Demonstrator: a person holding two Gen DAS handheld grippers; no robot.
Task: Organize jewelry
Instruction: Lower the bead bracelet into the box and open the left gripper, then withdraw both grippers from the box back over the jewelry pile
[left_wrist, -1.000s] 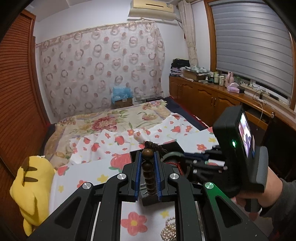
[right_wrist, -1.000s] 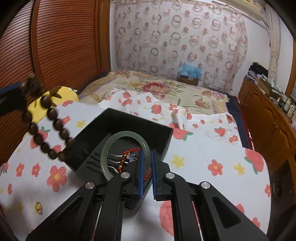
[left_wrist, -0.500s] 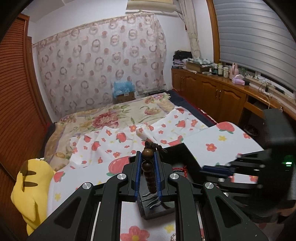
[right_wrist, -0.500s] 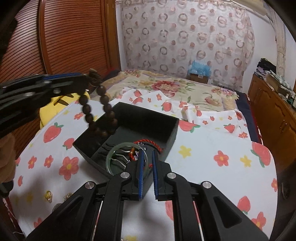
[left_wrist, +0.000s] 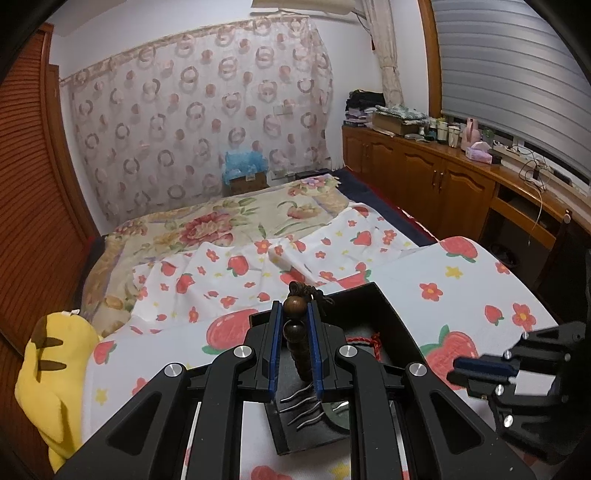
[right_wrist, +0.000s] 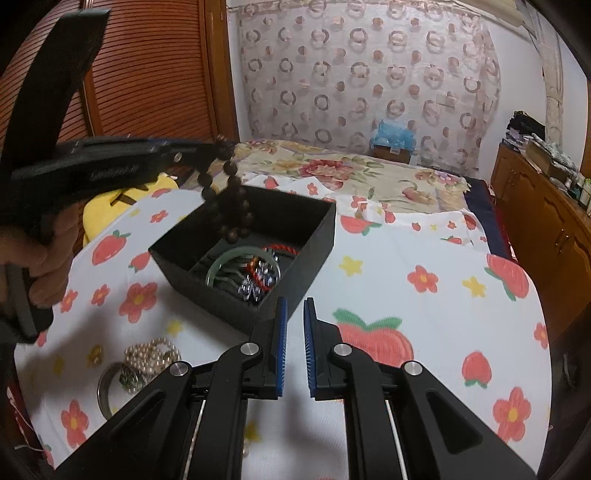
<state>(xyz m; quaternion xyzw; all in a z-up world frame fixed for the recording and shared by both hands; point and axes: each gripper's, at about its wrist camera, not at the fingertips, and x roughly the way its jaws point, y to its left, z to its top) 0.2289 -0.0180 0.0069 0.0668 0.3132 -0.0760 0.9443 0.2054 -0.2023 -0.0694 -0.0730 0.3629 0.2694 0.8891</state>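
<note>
On the left, a yellow plush toy (left_wrist: 51, 373) lies at the edge of the strawberry-and-flower printed white cloth (right_wrist: 424, 258). A silver bangle (right_wrist: 107, 384) and a heap of pearl beads (right_wrist: 153, 354) sit on the cloth near the front. The left gripper (left_wrist: 294, 314) pinches a dark brown wooden bead bracelet (right_wrist: 229, 199), whose loop hangs over the open black rectangular box (right_wrist: 306, 254). Inside the box lie a pale green jade bangle (right_wrist: 221, 264), a red cord (right_wrist: 282, 248) and dark glittering beads (right_wrist: 258, 280). The right gripper (right_wrist: 294, 314) sits just before the box's near corner, its blue-padded fingers (right_wrist: 281, 347) nearly together and empty.
</note>
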